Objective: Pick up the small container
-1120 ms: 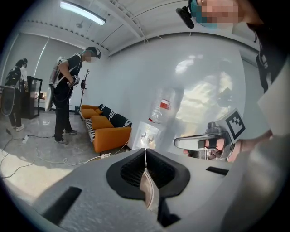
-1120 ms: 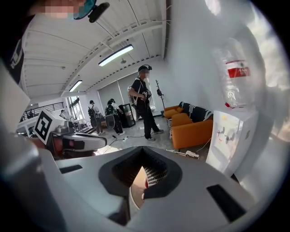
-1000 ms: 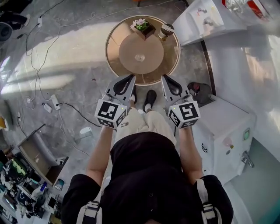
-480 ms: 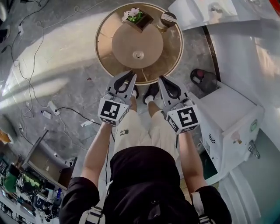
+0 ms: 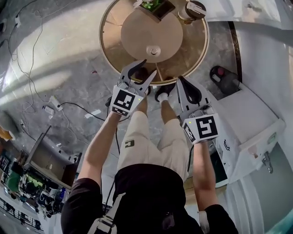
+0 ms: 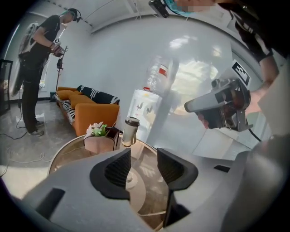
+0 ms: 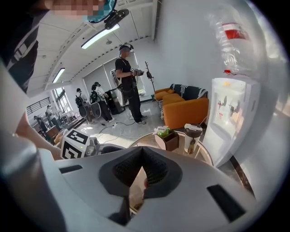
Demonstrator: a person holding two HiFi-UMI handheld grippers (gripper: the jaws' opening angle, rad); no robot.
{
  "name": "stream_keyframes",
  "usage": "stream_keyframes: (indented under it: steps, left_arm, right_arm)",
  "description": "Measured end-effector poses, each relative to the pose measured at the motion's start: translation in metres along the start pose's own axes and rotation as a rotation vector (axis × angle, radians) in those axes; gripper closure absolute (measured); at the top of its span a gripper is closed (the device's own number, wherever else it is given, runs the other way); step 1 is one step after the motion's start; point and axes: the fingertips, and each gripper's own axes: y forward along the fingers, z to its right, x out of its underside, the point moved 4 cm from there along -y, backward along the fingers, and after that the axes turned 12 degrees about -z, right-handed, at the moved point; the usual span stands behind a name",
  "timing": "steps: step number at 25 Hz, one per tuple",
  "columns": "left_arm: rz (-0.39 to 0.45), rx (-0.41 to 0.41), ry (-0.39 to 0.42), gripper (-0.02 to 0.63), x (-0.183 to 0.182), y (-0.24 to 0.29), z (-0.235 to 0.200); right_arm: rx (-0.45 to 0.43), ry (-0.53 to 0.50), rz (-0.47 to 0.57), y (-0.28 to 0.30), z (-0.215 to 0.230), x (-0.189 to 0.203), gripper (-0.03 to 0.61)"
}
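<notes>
**Small container** (image 5: pixel 153 50): small round, pale, shiny piece, too small to make out further. It stands alone at the centre of the inner disc of the tabletop, well apart from the other pieces and touched by neither gripper.

**Tabletop** (image 5: pixel 183 50): round, tan-brown, with a lighter raised disc in the middle and a darker glossy outer ring.

**Planter** (image 5: pixel 157 5): dark brown square box holding green leaves and white flowers, at the far edge of the tabletop.

**Tumbler** (image 5: pixel 194 10): cream cup with a dark lid, upright, just beside the planter on its right, also near the far rim.

**Left gripper** (image 5: pixel 150 66): grey, two-jaw, with a marker cube. It hovers over the near rim of the tabletop and points toward the centre. Its jaws are opening, and the ribbed pads (image 6: pixel 118 170) stand apart with only air between them and nothing held.

**Right gripper** (image 5: pixel 179 78): same make, held level beside the left gripper at the near rim. In the right gripper view (image 7: pixel 142 152) the jaw tips are clenched together on nothing.

**Surroundings**:
- Grey stone floor (image 5: pixel 55 59) with loose cables.
- White water dispenser (image 7: pixel 231 122) with a clear bottle on top, just beyond the tabletop.
- Orange sofa (image 7: pixel 186 108) with a striped cushion.
- A standing person in dark clothes (image 7: pixel 129 86), farther back.
</notes>
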Motion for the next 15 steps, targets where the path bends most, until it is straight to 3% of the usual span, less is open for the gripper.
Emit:
stream_keyframes:
  steps: [15]
  left_arm:
    - [-0.139,-0.058,0.171,0.309,0.093,0.095,-0.044]
  right_arm:
    - [-0.015,0.031,-0.024,0.051,0.028,0.024,0.575]
